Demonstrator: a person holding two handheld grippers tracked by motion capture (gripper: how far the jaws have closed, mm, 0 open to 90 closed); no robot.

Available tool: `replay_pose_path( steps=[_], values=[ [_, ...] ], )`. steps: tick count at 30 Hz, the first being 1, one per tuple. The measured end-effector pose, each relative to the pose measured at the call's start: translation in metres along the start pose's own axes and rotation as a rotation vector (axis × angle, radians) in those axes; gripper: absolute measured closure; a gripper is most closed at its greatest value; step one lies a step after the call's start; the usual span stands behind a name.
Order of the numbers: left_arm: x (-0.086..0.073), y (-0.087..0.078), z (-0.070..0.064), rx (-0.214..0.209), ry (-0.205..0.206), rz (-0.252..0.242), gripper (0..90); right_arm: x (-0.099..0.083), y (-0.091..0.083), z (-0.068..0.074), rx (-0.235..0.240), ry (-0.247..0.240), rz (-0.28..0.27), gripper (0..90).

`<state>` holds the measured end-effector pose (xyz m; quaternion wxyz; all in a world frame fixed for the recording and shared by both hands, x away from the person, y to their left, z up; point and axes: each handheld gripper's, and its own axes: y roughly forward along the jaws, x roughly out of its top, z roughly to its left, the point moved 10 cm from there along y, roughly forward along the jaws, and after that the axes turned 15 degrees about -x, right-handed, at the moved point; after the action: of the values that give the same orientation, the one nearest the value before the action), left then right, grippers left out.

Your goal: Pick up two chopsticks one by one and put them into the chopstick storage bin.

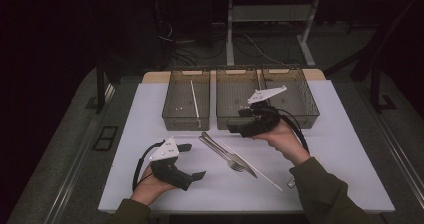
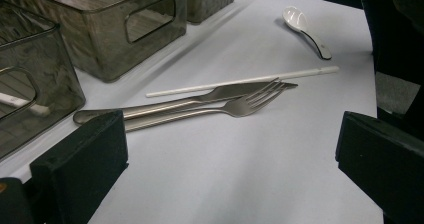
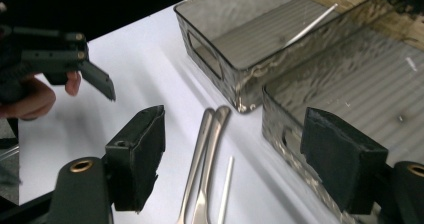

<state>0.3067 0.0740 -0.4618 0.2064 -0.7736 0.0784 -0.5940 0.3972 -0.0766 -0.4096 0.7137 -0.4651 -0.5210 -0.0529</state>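
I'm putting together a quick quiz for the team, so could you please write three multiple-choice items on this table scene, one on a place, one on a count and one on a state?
1. Where does the white spoon lie?
A. in a bin
B. on the table
C. in a gripper

2. How many clear bins stand along the table's far edge?
A. one
B. two
C. three

3. How do the jaws of the right gripper stand?
A. open and empty
B. shut on a fork
C. shut on a chopstick

Answers:
1 B, it rests on the bare white top beyond the fork.
2 C, the high view shows three side by side.
3 A, its pads stand wide apart over the cutlery handles.
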Motion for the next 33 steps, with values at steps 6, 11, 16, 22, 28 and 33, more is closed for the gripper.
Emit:
replay_pose_path(
  steps=[6, 11, 16, 22, 28, 33],
  values=[
    [0.000, 0.000, 0.001, 0.002, -0.003, -0.002, 0.0, -0.023, -0.012, -0.002, 0.001, 0.004, -0.002, 23.8],
    [-0.001, 0.000, 0.001, 0.003, -0.005, 0.002, 0.0, -0.044, -0.021, -0.005, -0.014, 0.014, 0.001, 23.5],
    [0.000, -0.001, 0.001, 0.004, -0.001, 0.001, 0.0, -0.060, -0.030, -0.005, -0.015, 0.009, -0.001, 23.6],
    [-0.001, -0.001, 0.001, 0.004, 0.001, 0.005, 0.0, -0.079, -0.043, -0.006, -0.019, 0.023, 0.001, 23.7],
    [-0.001, -0.001, 0.001, 0.006, 0.000, 0.006, 0.0, -0.097, -0.051, -0.007, -0.043, 0.048, 0.014, 27.3],
    [-0.001, -0.002, 0.001, 0.006, 0.002, 0.008, 0.0, -0.111, -0.054, -0.005, -0.067, 0.049, 0.040, 38.0]
  ],
)
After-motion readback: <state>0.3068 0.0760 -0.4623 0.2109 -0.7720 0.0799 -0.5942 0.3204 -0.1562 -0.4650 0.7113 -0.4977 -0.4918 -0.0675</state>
